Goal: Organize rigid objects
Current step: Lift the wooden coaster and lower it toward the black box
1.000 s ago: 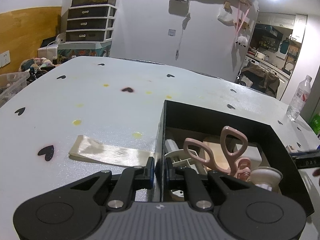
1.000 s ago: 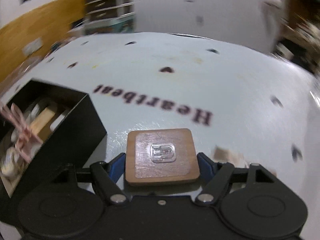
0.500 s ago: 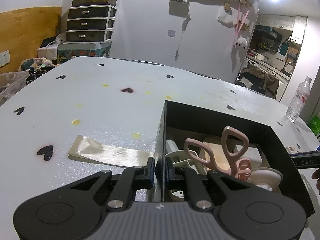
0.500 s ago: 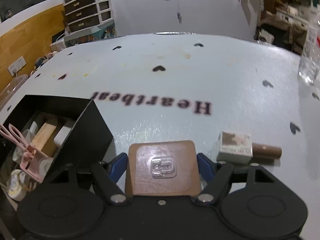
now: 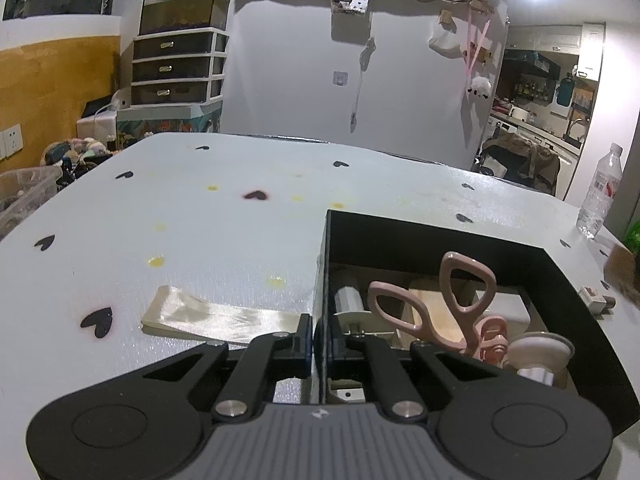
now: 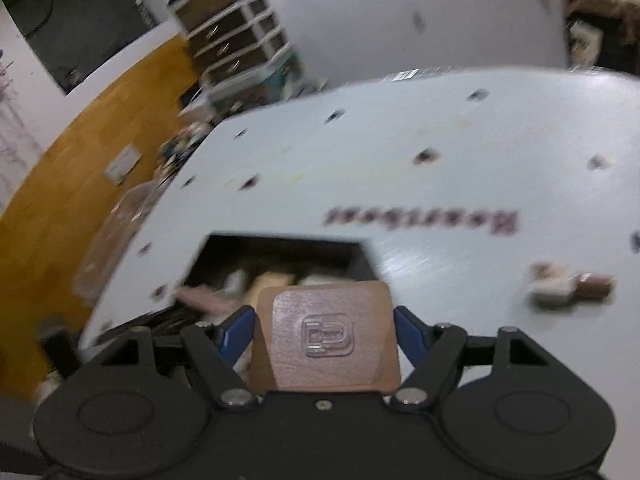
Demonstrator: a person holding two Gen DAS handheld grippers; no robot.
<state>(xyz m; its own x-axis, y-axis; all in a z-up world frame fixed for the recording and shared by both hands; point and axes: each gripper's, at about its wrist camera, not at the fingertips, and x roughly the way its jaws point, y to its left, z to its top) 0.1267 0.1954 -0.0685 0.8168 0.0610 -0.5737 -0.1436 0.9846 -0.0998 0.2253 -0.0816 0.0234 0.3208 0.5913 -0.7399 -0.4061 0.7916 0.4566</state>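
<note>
Our right gripper (image 6: 324,330) clamps the wooden coaster (image 6: 325,342); the black box (image 6: 280,258) lies ahead-left of those jaws, while our left gripper (image 5: 320,334) pinches its wall.

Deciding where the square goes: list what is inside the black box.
Inside the black box: pink scissors, a pale wooden piece, a white block, a white suction cup and a white roller. The near wall and these items hide the floor beneath.

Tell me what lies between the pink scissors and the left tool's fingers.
In the left wrist view, only the black box's wall, clamped by the left tool; pink scissors stand inside.
</note>
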